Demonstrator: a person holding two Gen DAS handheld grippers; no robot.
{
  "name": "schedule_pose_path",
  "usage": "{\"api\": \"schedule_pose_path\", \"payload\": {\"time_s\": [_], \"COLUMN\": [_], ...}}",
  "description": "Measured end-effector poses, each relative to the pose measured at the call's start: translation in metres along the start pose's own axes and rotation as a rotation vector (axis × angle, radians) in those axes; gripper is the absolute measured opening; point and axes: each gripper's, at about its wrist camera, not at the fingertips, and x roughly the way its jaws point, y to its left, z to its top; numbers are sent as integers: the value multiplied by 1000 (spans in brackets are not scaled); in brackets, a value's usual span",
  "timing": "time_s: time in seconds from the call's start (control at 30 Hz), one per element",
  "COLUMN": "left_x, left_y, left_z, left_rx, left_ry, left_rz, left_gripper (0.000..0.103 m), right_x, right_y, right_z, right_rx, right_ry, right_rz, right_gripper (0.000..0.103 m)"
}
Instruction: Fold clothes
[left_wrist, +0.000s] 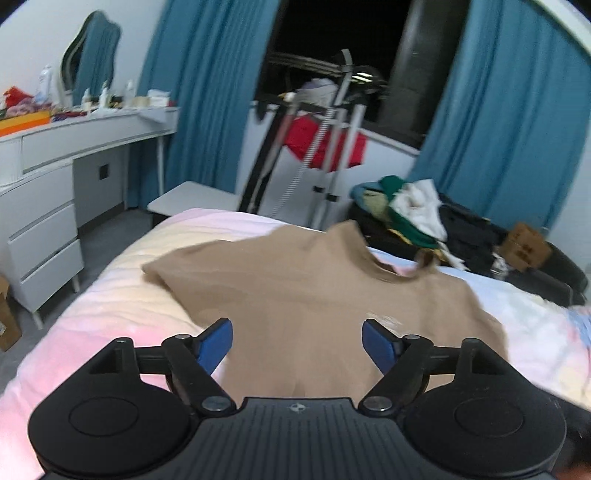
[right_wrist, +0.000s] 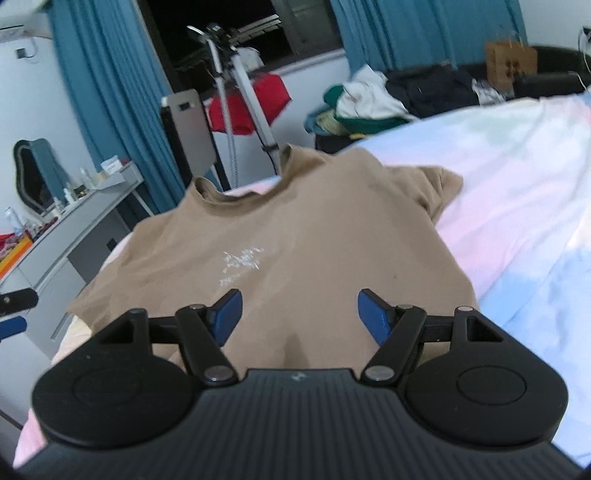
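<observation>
A tan T-shirt (right_wrist: 295, 236) lies spread on the pastel bedspread (right_wrist: 517, 206), print up. Both the left gripper (left_wrist: 297, 338) and right gripper (right_wrist: 300, 314) hover above it, jaws apart, apparently gripping nothing.

A lived-in home bedroom: a bed (left_wrist: 110, 295) in pastel sheets, a white dressing worktop (left_wrist: 74, 133) at ten o'clock with bottles and a wavy mirror (left_wrist: 88, 55), teal curtains (left_wrist: 207, 92) at twelve (dark window between), a heap of clothes (left_wrist: 413, 210) at two.
</observation>
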Motion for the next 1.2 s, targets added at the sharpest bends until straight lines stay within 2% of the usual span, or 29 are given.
{"api": "schedule_pose_path", "payload": {"time_s": [0.13, 0.17, 0.23, 0.27, 0.3, 0.4, 0.5, 0.67, 0.8, 0.9, 1.07, 1.13, 1.2], "left_x": [-20, -22, -19, -17, -16, -8, -2, 15, 24, 30, 42, 45, 45], "left_y": [-25, -30, -29, -28, -28, -26, -28, -15, -5, -3, 2, 4, 5], "left_z": [-37, -46, -62, -70, -75, -86, -92, -89, -83, -84, -86, -87, -90], "left_rx": [89, 106, 96, 81, 70, 62, 71, -42, -81, -89, -139, -149, -153], "left_ry": [-19, -15, 9, 26, 41, 69, 63, 45, 49, 48, 88, 102, 106], "left_rz": [-11, -19, -34, -37, -40, -43, -42, -12, -7, -12, -68, -79, -78], "left_gripper": [84, 85, 85, 85, 85, 85, 85, 88, 88, 88, 88, 88, 88], "right_x": [-11, -13, -16, -17, -17, -13, 2, 35, 69, 90, 109, 120, 135], "right_y": [-7, -10, -21, -28, -35, -62, -104, -184, -232, -245, -234, -227, -218], "right_z": [9, 11, 18, 21, 25, 37, 46, 42, 33, 32, 38, 50, 58], "right_rx": [10, 18, 45, 64, 85, 171, 329, 618, 807, 813, 760, 722, 685], "right_ry": [-22, -27, -40, -52, -61, -75, -87, -101, -73, -75, -155, -139, -100], "right_rz": [11, 10, 0, -5, -10, -37, -65, -95, -46, -22, 70, 98, 65], "right_gripper": [71, 68, 66, 63, 56, 46, 45, 45, 45, 45, 45, 45, 44]}}
